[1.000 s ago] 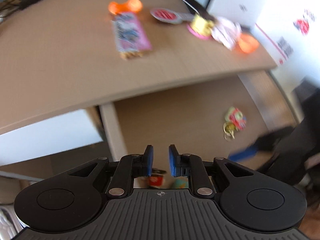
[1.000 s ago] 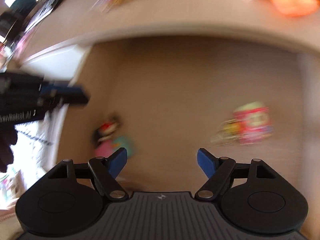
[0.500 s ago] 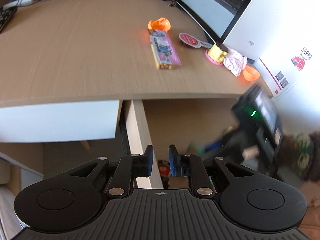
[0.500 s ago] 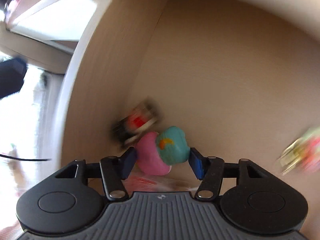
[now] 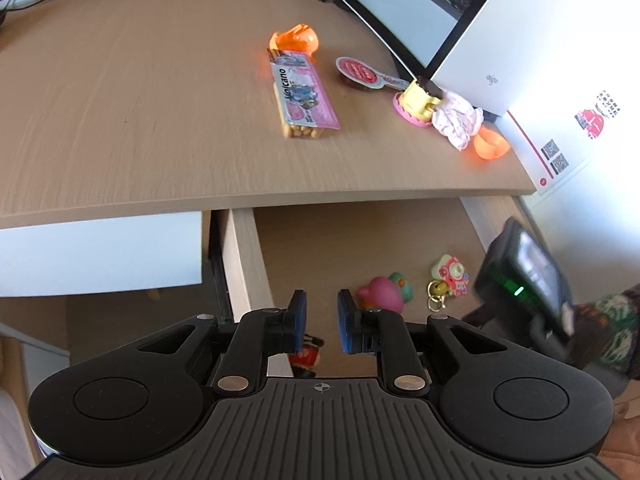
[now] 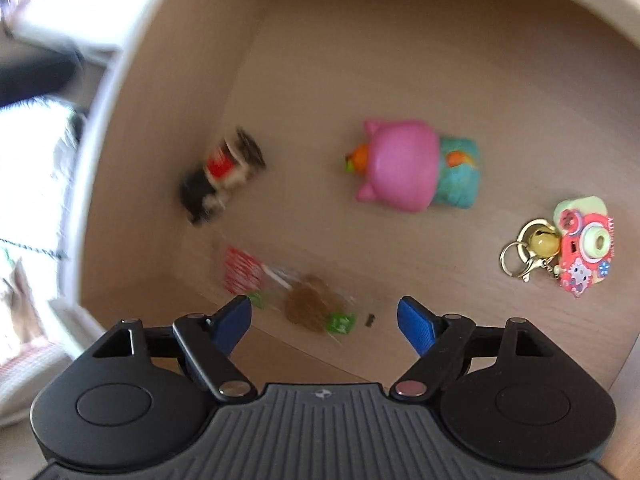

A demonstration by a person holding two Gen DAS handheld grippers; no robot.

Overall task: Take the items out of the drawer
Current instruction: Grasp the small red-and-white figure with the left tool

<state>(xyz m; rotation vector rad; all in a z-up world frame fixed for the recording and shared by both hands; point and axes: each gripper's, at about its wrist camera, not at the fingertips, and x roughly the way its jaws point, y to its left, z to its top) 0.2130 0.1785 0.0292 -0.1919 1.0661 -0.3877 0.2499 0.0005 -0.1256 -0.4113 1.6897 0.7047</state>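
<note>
The pale wood-grain drawer (image 6: 360,60) stands pulled out under the desk (image 5: 140,120), its flat floor carrying the toys. Largest is a glossy, rounded pink toy (image 6: 400,164) joined to a teal piece, mid-floor. Right of it lies a pink camera-shaped keychain (image 6: 584,248) with a brass bell and rings. Left lies a blurred black-and-red figure (image 6: 222,176); nearest, a crinkly clear wrapper (image 6: 296,292). The right gripper (image 6: 324,316), which half a second ago bracketed the pink toy, now hangs over the wrapper, jaws opening, nothing between them. The left gripper (image 5: 321,326) has fingers narrowly parted and empty.
</note>
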